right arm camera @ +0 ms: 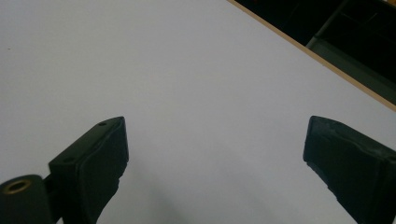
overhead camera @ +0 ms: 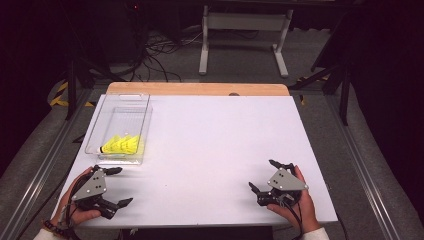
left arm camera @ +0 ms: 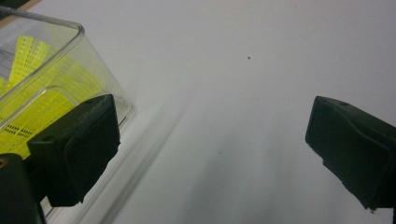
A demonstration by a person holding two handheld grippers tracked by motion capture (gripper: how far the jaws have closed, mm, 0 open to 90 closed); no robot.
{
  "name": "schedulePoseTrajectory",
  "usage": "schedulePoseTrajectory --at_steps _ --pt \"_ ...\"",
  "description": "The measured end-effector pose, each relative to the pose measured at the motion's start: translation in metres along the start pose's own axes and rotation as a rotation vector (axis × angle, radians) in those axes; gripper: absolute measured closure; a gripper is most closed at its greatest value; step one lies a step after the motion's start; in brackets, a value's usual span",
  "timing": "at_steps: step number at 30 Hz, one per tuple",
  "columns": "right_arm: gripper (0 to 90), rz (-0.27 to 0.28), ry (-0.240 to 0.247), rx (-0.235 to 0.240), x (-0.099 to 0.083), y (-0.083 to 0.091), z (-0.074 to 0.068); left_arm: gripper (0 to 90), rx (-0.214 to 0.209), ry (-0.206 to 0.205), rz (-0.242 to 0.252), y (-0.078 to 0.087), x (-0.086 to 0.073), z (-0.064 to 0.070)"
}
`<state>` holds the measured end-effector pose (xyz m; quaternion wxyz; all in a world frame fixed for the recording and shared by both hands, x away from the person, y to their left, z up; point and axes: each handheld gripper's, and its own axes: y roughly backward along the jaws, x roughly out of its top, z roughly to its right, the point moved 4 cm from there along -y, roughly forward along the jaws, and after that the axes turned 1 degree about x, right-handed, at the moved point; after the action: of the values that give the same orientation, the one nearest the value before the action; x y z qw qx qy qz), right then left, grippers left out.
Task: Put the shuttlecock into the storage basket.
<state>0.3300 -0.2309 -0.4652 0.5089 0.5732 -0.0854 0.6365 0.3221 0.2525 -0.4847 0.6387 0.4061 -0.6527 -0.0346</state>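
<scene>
A clear plastic bin (overhead camera: 142, 102) stands at the table's left side with yellow shuttlecocks (overhead camera: 122, 144) lying at its near end. My left gripper (overhead camera: 121, 186) rests open on the white table just in front of the bin, nothing between its jaws. In the left gripper view the bin's corner (left arm camera: 79, 35) and the yellow shuttlecocks (left arm camera: 42, 79) sit beside the left fingertip (left arm camera: 79, 149). My right gripper (overhead camera: 264, 175) lies open at the near right of the table, jaws wide apart over bare surface. The right gripper (right arm camera: 215, 149) holds nothing.
The white tabletop (overhead camera: 215, 140) has a wooden strip (overhead camera: 200, 89) along its far edge. Beyond it stand a white frame leg set (overhead camera: 245, 30) and cables on the grey floor. Metal rails run along both sides of the table.
</scene>
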Motion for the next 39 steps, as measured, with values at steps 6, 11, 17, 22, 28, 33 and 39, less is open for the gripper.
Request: schedulePoseTrajectory --at_steps 6,11,17,22,28,33,39 --pt "8.1 0.007 -0.011 0.01 -0.002 -0.002 -0.001 4.1 0.006 -0.002 0.01 0.0 0.004 0.0" --pt "8.4 0.014 -0.028 0.002 0.001 -0.001 -0.002 4.1 -0.002 -0.014 0.016 0.001 0.004 0.002" --pt "8.6 0.015 -0.023 -0.011 0.005 -0.002 -0.006 4.1 0.001 -0.017 0.032 0.005 0.005 0.004" --pt "8.8 0.018 -0.01 -0.015 0.008 -0.001 -0.009 4.1 -0.002 -0.019 0.029 0.005 0.005 0.007" --pt "8.8 0.002 0.012 -0.015 0.006 -0.002 -0.011 4.1 -0.001 -0.021 0.021 0.003 0.005 0.006" --pt "9.0 0.013 0.004 -0.018 0.007 -0.003 -0.008 4.1 -0.004 -0.02 0.011 0.001 0.004 0.005" --pt "9.0 0.002 0.007 -0.02 0.006 -0.004 -0.007 4.1 -0.006 -0.019 0.008 0.001 0.004 0.005"
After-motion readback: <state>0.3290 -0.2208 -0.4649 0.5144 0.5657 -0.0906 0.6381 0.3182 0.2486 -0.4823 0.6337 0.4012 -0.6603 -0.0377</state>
